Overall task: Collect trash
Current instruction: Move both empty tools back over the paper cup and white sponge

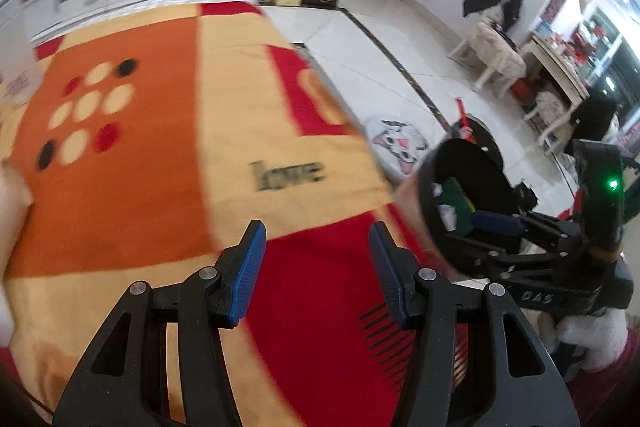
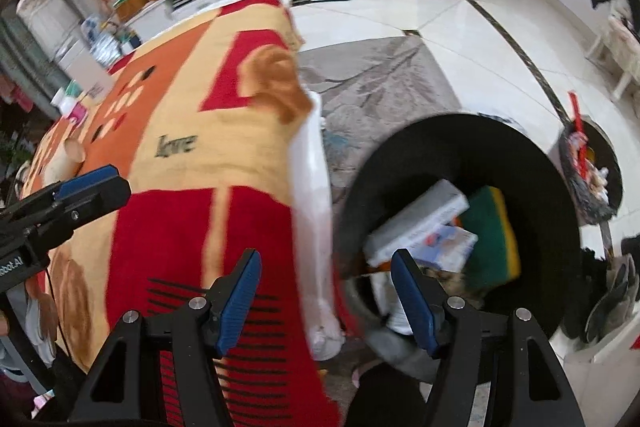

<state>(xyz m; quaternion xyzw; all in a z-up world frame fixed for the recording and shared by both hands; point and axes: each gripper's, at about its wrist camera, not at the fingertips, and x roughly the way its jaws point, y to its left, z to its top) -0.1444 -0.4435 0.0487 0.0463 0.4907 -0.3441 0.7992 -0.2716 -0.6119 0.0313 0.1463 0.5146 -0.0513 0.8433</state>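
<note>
The black trash bin (image 2: 460,155) is standing on the floor just beside the desk's edge, at about four o'clock in the right wrist view, and it is already holding trash: one white box (image 2: 416,223), one green and yellow sponge (image 2: 494,239), and one printed packet (image 2: 452,247) lying under the box; other scraps beneath are too blurred to name. Judging from that, a good part of the collecting is looking done.

The blanket-covered desk (image 1: 160,187) is showing no loose trash across its middle. At about nine o'clock in the right wrist view, a few small items are sitting at the far end (image 2: 76,107), too blurred to identify, so something may be left there.

Both grippers are empty. The left gripper (image 1: 316,275) is hanging over the red patch of the blanket with jaws spread and nothing between them. The right gripper (image 2: 326,303) is hanging over the desk edge next to the bin, jaws spread apart, pinching nothing.

A second round container (image 2: 592,167) with red scraps is sitting on the tiles at three o'clock.
</note>
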